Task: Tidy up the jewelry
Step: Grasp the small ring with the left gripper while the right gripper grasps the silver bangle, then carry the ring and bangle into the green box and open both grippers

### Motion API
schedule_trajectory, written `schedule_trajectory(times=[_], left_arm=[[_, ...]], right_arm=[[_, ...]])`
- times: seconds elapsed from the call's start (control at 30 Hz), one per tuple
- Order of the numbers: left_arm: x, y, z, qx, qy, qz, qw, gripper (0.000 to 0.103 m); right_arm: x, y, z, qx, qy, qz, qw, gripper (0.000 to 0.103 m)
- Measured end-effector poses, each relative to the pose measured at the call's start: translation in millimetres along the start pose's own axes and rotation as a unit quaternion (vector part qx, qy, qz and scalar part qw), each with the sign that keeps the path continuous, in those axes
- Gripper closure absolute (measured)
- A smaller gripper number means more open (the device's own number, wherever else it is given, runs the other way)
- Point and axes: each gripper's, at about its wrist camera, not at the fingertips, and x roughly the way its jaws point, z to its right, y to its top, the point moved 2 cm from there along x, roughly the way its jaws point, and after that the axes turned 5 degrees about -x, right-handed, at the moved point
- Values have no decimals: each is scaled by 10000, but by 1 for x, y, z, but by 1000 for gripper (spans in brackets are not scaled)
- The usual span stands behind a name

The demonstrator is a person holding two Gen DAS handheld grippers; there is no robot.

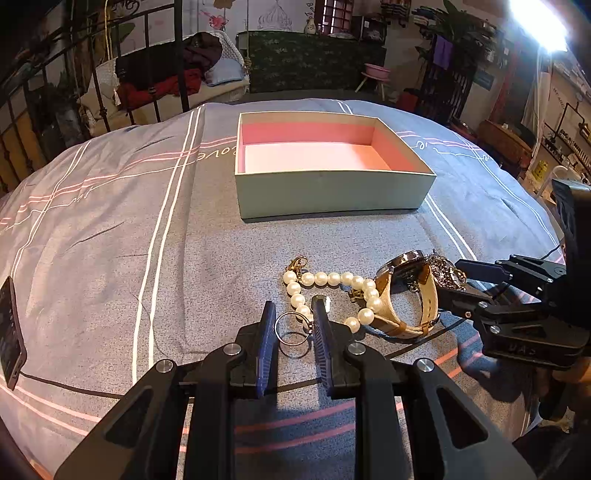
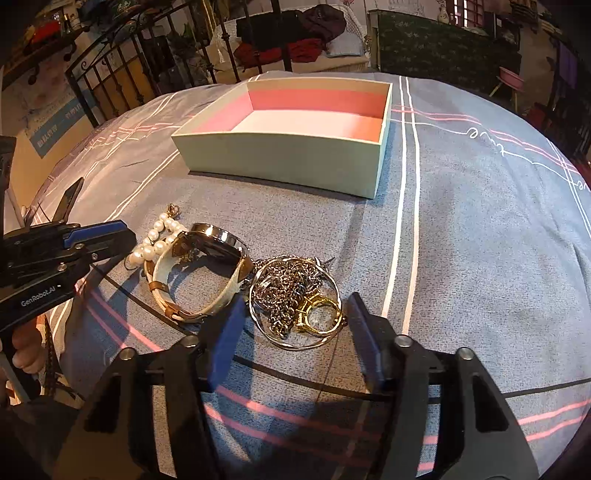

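Between the left tool's [image 1: 294, 308] narrow-set fingers lies a ring [image 1: 293, 328], touching pearls [image 1: 334, 279]; right tool [image 2: 295, 308], wide, straddles bangle [image 2: 295, 301], both low over bed [image 2: 461, 236].

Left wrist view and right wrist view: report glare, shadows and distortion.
Left wrist view: a lamp blows out the top right corner, and the left gripper casts shadow on the bedspread. Right wrist view: no blown-out source, fisheye bows the box edges, glint on the watch.
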Motion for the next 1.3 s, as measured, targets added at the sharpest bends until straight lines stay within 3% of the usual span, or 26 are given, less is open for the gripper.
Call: schedule_trajectory(times=[0.23, 0.27, 0.3, 0.67, 0.73, 0.8, 0.83, 1.0, 1.1, 1.3], left_arm=[[0, -2, 0, 3, 43, 3, 10000, 82], [0, -1, 1, 5, 39, 7, 10000, 82], [-1, -1, 1, 7, 32, 14, 10000, 82], [-3, -2, 4, 33, 22, 25, 10000, 82], [-4, -2, 4, 23, 13, 26, 10000, 82], [-4, -2, 4, 25, 17, 39, 10000, 82], [-4, -2, 4, 15, 8, 42, 10000, 82], [-5, -2, 3, 4, 17, 60, 10000, 82], [-5, 0, 2, -36, 21, 72, 10000, 82], [-5, 1, 2, -20, 19, 82, 10000, 82]], right_arm=[[-10, 1, 4, 86, 73, 173, 9998, 53], [-13, 1, 4, 78, 73, 222, 9997, 75], [-15, 2, 4, 75, 118, 235, 9996, 85], [-16, 5, 5, 13, 51, 283, 9996, 86], [-16, 11, 4, -54, 1, 350, 9994, 83], [-14, 20, 4, -226, -106, 397, 9989, 50], [-10, 25, 4, -320, -248, 405, 9984, 45], [10, 51, 9, -192, 68, 163, 9997, 43], [23, 57, -1, -453, -183, -44, 9988, 43], [41, 53, -10, -556, -97, -394, 9976, 43]])
